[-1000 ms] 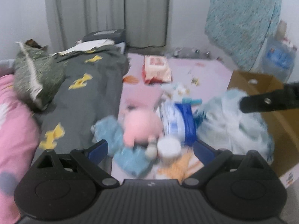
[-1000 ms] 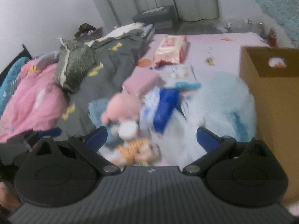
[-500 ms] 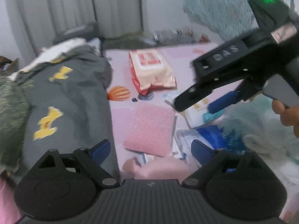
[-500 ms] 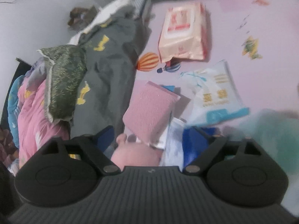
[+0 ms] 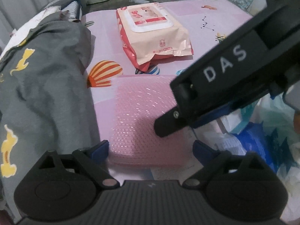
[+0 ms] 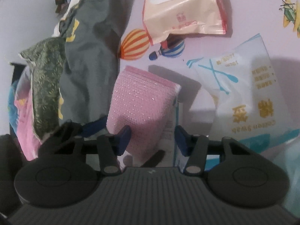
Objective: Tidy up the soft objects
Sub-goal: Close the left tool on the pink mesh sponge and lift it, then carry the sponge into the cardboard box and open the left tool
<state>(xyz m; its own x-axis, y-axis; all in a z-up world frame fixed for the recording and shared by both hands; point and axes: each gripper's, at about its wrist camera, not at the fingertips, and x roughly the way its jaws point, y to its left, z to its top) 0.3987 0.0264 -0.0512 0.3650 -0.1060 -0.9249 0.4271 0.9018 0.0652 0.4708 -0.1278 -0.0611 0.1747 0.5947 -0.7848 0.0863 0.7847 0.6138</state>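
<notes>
**Pink bedsheet, both grippers converging on the pink pad**

Bedsheet (image 5: 215, 28) w/ balloon print is cluttered. We've got the pink textured pad (image 5: 142, 112) lying flat mid-sheet, just beside the grey blanket (image 5: 46, 84).

- Left gripper (image 5: 150, 148): jaws spread wide, straddling the pad's near edge, nothing pinched.
- Right gripper (image 6: 152, 138): jaws closing, pad's near corner between them; can't see pads pressing yet, so we call it not gripped.

Risks, our read:
- Both go for the same pad, so fingers may clash; right gripper sits right over the pad in left view.
- Right jaws may also catch the white pack edge (image 6: 176, 116) lying under the pad's side, lifting two things.
- Left finger near the blanket could snag it.

View diffs: right cam shows the white-blue wipes pack (image 6: 249, 93) and green patterned cloth (image 6: 46, 78); left cam doesn't. Left cam shows the whole pink-red wipes pack (image 5: 153, 35) and the right gripper body.
</notes>
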